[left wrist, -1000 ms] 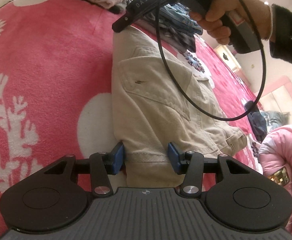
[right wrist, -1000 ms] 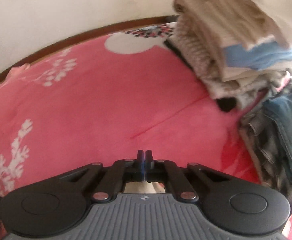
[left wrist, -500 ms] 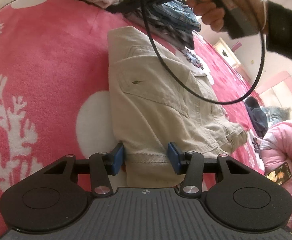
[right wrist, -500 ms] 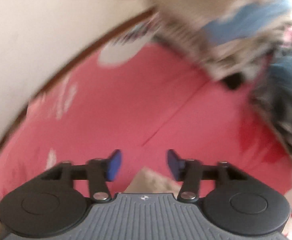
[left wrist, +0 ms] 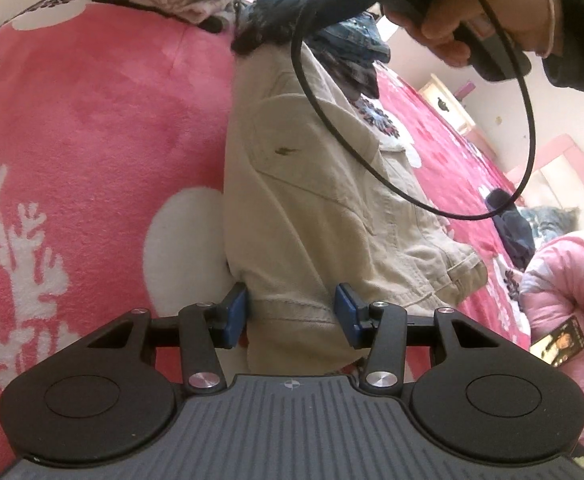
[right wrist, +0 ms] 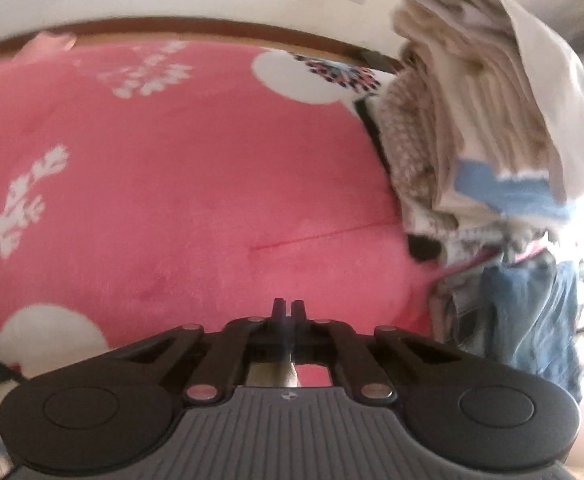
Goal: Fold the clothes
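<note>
On the pink blanket the beige jacket lies lengthwise. The right gripper, spread wide 0.5 s ago, is now pinched together at the jacket's far end, seemingly on cloth; the left gripper stays apart astride the hem, so a fold looks imminent.

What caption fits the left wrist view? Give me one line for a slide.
Open left hand-held gripper straddles the hem of a beige jacket lying on a pink blanket.
</note>
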### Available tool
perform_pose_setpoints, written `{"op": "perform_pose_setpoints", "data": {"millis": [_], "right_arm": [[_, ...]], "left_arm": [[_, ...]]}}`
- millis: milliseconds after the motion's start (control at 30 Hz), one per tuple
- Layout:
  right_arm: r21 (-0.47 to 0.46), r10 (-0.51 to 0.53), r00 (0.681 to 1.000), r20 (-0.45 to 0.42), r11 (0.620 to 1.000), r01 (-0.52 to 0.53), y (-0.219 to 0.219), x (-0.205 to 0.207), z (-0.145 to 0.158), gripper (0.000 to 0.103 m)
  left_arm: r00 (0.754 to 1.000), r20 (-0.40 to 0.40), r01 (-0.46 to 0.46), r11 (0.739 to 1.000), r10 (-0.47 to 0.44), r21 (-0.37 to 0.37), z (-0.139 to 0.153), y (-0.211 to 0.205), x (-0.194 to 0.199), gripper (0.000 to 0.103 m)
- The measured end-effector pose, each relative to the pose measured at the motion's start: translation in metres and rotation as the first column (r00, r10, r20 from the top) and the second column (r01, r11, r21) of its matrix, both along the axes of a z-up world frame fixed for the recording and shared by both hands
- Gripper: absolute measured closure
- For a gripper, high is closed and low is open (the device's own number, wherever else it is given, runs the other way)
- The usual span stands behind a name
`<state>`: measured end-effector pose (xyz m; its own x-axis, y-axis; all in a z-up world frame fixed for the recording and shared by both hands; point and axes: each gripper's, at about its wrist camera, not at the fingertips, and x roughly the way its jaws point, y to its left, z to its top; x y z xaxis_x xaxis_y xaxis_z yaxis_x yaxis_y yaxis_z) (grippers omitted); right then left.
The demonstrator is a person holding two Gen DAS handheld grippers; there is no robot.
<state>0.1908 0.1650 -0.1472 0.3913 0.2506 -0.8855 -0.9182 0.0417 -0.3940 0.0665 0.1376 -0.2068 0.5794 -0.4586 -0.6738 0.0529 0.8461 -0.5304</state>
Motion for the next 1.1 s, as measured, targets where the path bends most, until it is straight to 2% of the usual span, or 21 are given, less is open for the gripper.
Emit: {"op": "perform_pose_setpoints", "data": {"millis": [67, 167, 333, 367, 400, 433, 467, 533, 567, 633, 667, 733, 767, 833, 900, 967, 1100], "right_arm": [[-0.019, 0.051, 0.997, 0.055, 0.999, -0.050, -0.002, -0.011, -0.010, 0.103], [-0.027, 0.087, 0.990, 0.115, 0.996, -0.084, -0.012, -0.015, -0.007, 0.103], [-0.065, 0.189, 0.948, 0.258, 0.982, -0.178, -0.033, -0.027, 0.005, 0.103], [-0.071, 0.202, 0.931, 0.304, 0.979, -0.189, -0.035, -0.029, 0.005, 0.103], [-0.083, 0.216, 0.896, 0.387, 0.976, -0.200, -0.037, -0.026, 0.006, 0.103], [-0.097, 0.230, 0.849, 0.476, 0.973, -0.209, -0.038, -0.022, 0.008, 0.103], [-0.053, 0.158, 0.860, 0.485, 0.987, -0.151, -0.036, -0.007, 0.020, 0.103], [0.063, 0.013, 0.903, 0.429, 0.997, -0.044, -0.031, 0.016, 0.046, 0.103], [0.109, -0.026, 0.934, 0.356, 0.994, -0.014, -0.030, 0.021, 0.057, 0.103], [0.188, -0.074, 0.983, 0.169, 0.981, 0.042, -0.028, 0.027, 0.076, 0.103], [0.207, -0.061, 0.998, -0.004, 0.977, 0.060, -0.028, 0.028, 0.081, 0.103], [0.178, 0.023, 0.976, -0.216, 0.984, 0.016, -0.026, 0.016, 0.076, 0.103], [0.144, 0.086, 0.960, -0.267, 0.988, -0.048, -0.024, 0.005, 0.067, 0.103], [0.031, 0.218, 0.939, -0.266, 0.976, -0.217, -0.019, -0.022, 0.040, 0.102], [-0.103, 0.294, 0.916, -0.274, 0.938, -0.332, -0.017, -0.038, 0.010, 0.102], [-0.142, 0.306, 0.901, -0.308, 0.922, -0.362, -0.017, -0.041, 0.001, 0.101], [-0.129, 0.256, 0.862, -0.438, 0.931, -0.342, -0.020, -0.028, 0.011, 0.101]], "left_arm": [[1.000, 0.002, 0.002, 1.000, -0.002, 0.000, 0.000, 0.001, 0.000, 0.057], [1.000, 0.004, 0.005, 1.000, -0.005, 0.004, 0.001, 0.001, 0.000, 0.057], [0.999, 0.038, 0.002, 1.000, -0.003, 0.019, 0.006, 0.001, -0.003, 0.057], [0.999, 0.042, 0.002, 1.000, -0.003, 0.021, 0.006, 0.001, -0.003, 0.057], [0.999, 0.041, 0.006, 1.000, -0.006, 0.020, 0.006, 0.001, -0.003, 0.057], [0.999, 0.035, 0.011, 1.000, -0.012, 0.017, 0.006, 0.001, -0.003, 0.057], [0.999, 0.029, 0.017, 1.000, -0.018, 0.014, 0.005, 0.000, -0.003, 0.057], [0.999, -0.015, 0.046, 0.999, -0.046, 0.007, 0.001, -0.001, -0.002, 0.057], [0.999, -0.016, 0.047, 0.999, -0.047, -0.001, 0.002, 0.000, -0.002, 0.058], [0.999, -0.020, 0.046, 0.999, -0.046, -0.012, 0.002, 0.001, -0.002, 0.058], [0.999, -0.025, 0.044, 0.999, -0.045, -0.014, 0.001, 0.002, -0.002, 0.058], [0.999, -0.025, 0.043, 0.999, -0.043, -0.014, 0.001, 0.002, -0.002, 0.058], [0.999, -0.026, 0.042, 0.999, -0.042, -0.013, 0.001, 0.002, -0.002, 0.058], [0.999, -0.024, 0.040, 0.999, -0.040, -0.004, 0.002, 0.001, -0.002, 0.058], [0.999, -0.019, 0.041, 0.999, -0.041, 0.009, 0.003, 0.000, -0.002, 0.058], [0.999, -0.016, 0.043, 0.999, -0.042, 0.020, 0.003, -0.001, -0.002, 0.058], [0.999, -0.026, 0.045, 0.999, -0.044, 0.019, 0.001, 0.000, 0.000, 0.057]]}}
